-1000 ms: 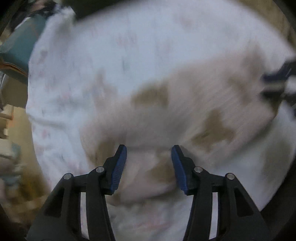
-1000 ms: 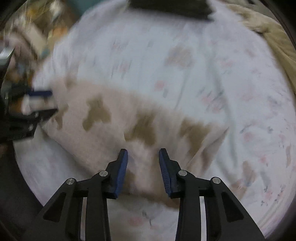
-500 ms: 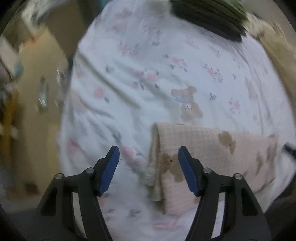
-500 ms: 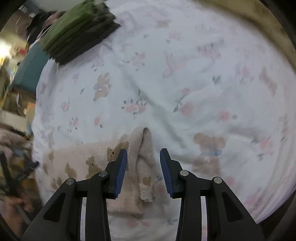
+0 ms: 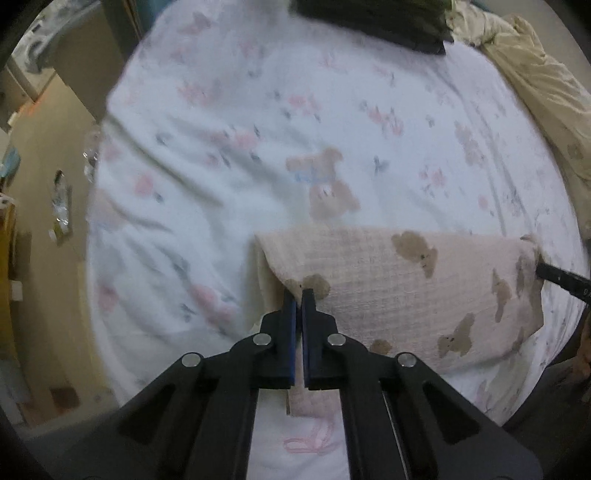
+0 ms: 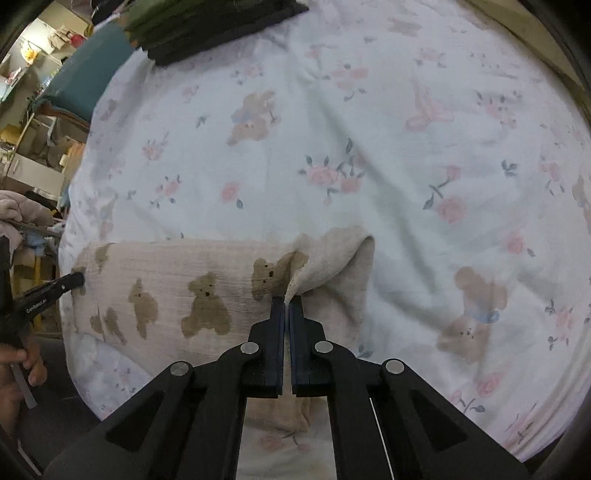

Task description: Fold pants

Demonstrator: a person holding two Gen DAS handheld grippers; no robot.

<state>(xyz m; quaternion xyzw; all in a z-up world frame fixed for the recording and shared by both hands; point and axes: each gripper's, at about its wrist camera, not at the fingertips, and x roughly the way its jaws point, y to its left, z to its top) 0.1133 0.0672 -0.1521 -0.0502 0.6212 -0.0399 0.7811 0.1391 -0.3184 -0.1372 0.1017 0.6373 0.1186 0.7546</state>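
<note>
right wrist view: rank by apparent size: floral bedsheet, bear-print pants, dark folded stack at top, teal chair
1. floral bedsheet, fills most of the frame
2. bear-print pants, pinched by the right gripper
3. dark folded stack and teal chair: look alike, both far and cut off, so unranked

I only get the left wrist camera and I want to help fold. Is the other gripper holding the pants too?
Observer: Yes. In the right wrist view the right gripper is shut on an edge of the pants.
Operator: Is that end lying flat?
Observer: No. Right beside the pinch the cloth humps up in a loose fold.
Operator: Is anything next to the bed?
Observer: A teal chair stands by the far corner of the bed, near the stack of folded clothes.
</note>
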